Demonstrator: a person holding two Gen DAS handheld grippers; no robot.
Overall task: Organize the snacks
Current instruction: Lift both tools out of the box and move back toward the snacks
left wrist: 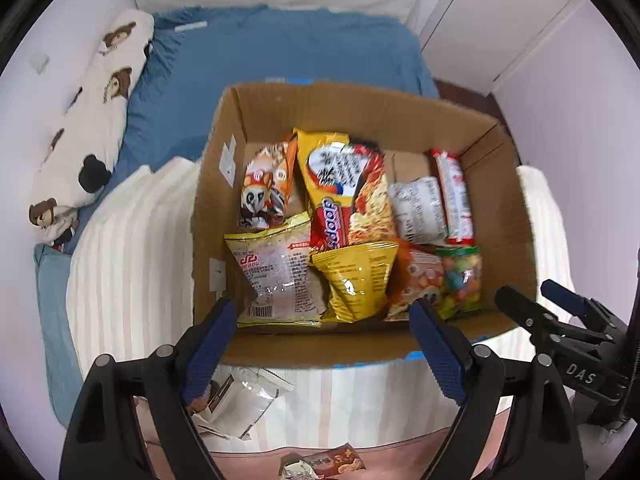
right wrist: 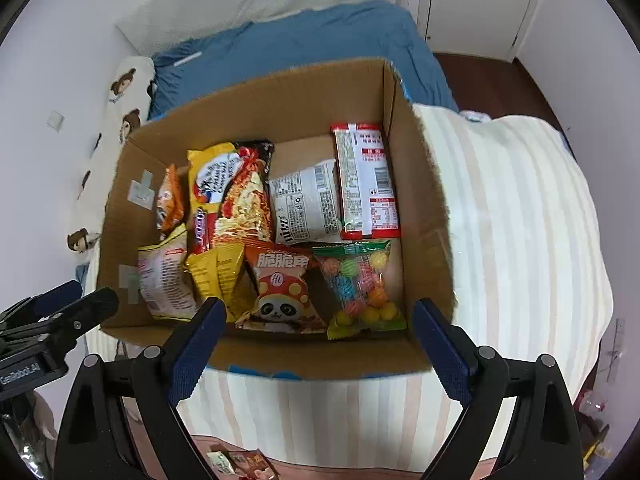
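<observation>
Both tongs [left wrist: 322,322] [right wrist: 318,320] spread, empty, snack box [right wrist: 280,354] just ahead, below.

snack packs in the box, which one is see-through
The candy bag with a green top, in the box's near right corner; coloured balls show through it, while the others are printed wrappers.

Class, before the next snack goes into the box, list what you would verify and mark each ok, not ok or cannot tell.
1. Left tongs open and holding nothing: ok.
2. Right tongs open and holding nothing: ok.
3. Cardboard box top open: ok.
4. Bare floor left in the box, behind the white packet: ok.
5. Loose snacks outside the box, such as the silver wrapper and brown packet: not ok, not yet packed.
6. Candy bag sealed: cannot tell.
</observation>
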